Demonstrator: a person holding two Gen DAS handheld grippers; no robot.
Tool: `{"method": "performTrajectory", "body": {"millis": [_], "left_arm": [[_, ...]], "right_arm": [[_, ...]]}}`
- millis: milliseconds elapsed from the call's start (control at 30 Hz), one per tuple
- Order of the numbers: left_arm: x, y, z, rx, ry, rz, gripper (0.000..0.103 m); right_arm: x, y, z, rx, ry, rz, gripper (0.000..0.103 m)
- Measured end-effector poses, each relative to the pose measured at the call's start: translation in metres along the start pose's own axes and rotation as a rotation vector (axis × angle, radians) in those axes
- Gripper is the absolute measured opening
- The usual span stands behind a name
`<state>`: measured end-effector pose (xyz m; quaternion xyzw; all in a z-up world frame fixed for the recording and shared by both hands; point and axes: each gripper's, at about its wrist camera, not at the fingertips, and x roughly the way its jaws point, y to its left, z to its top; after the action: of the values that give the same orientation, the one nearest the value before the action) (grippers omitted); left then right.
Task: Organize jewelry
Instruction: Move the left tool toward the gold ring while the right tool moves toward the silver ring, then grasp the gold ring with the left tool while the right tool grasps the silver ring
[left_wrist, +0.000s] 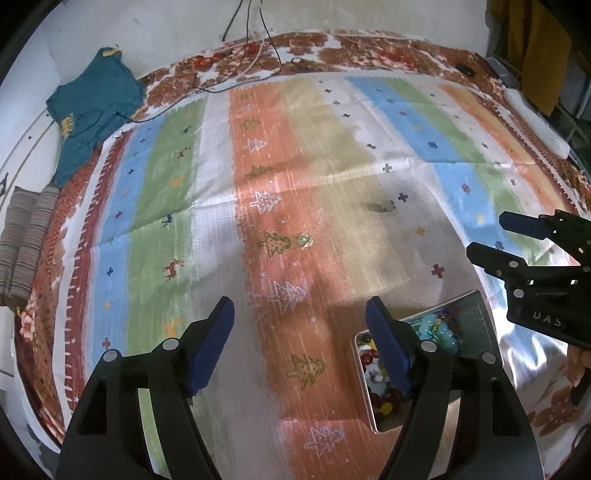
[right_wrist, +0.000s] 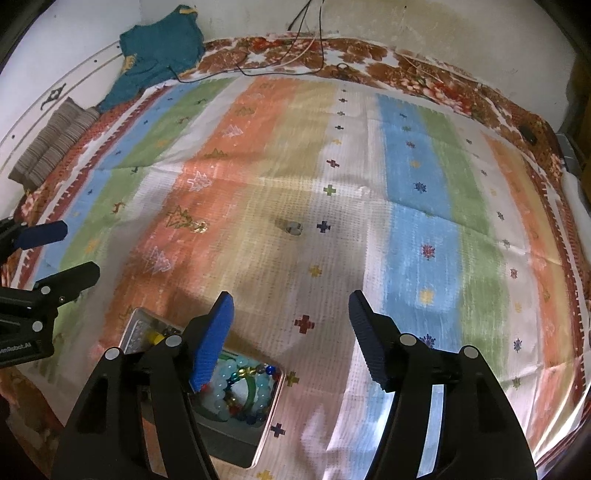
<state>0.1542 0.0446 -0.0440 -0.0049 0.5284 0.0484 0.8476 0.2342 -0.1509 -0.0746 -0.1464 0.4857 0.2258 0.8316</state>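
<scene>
A metal tray (left_wrist: 480, 314) (right_wrist: 275, 413) of bead bracelets lies on the striped cloth. A light-blue bead bracelet (right_wrist: 225, 373) (left_wrist: 441, 330) lies in it with colourful beads (left_wrist: 380, 397). A small gold piece (left_wrist: 305, 240) (right_wrist: 200, 226) lies loose on the orange stripe. A small silvery piece (left_wrist: 385, 206) (right_wrist: 293, 226) lies loose on the beige stripe. My left gripper (left_wrist: 299, 317) is open and empty, just left of the tray; it also shows in the right wrist view (right_wrist: 62, 251). My right gripper (right_wrist: 291, 314) is open and empty, beside the tray; it also shows in the left wrist view (left_wrist: 491, 240).
The striped cloth (left_wrist: 173, 229) covers a floral bedspread (right_wrist: 369, 51). A teal garment (left_wrist: 92, 107) and a folded brown cloth (left_wrist: 26, 236) lie at the far left. Cables (left_wrist: 236, 70) trail at the back. A white object (left_wrist: 535, 118) lies at the right edge.
</scene>
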Motion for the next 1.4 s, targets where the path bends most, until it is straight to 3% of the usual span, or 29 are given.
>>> {"method": "performTrajectory", "body": {"millis": [767,1400], "left_arm": [[0.06,-0.001,0.027,0.043,0.142,0.015,0.072],[0.093,0.005,0.044,0.04,0.201,-0.031,0.067]], "right_arm": [[0.041,-0.001,0.027,-0.02,0.055,0.01,0.064],[0.074,-0.002,0.044,-0.02,0.103,0.03,0.064]]}}
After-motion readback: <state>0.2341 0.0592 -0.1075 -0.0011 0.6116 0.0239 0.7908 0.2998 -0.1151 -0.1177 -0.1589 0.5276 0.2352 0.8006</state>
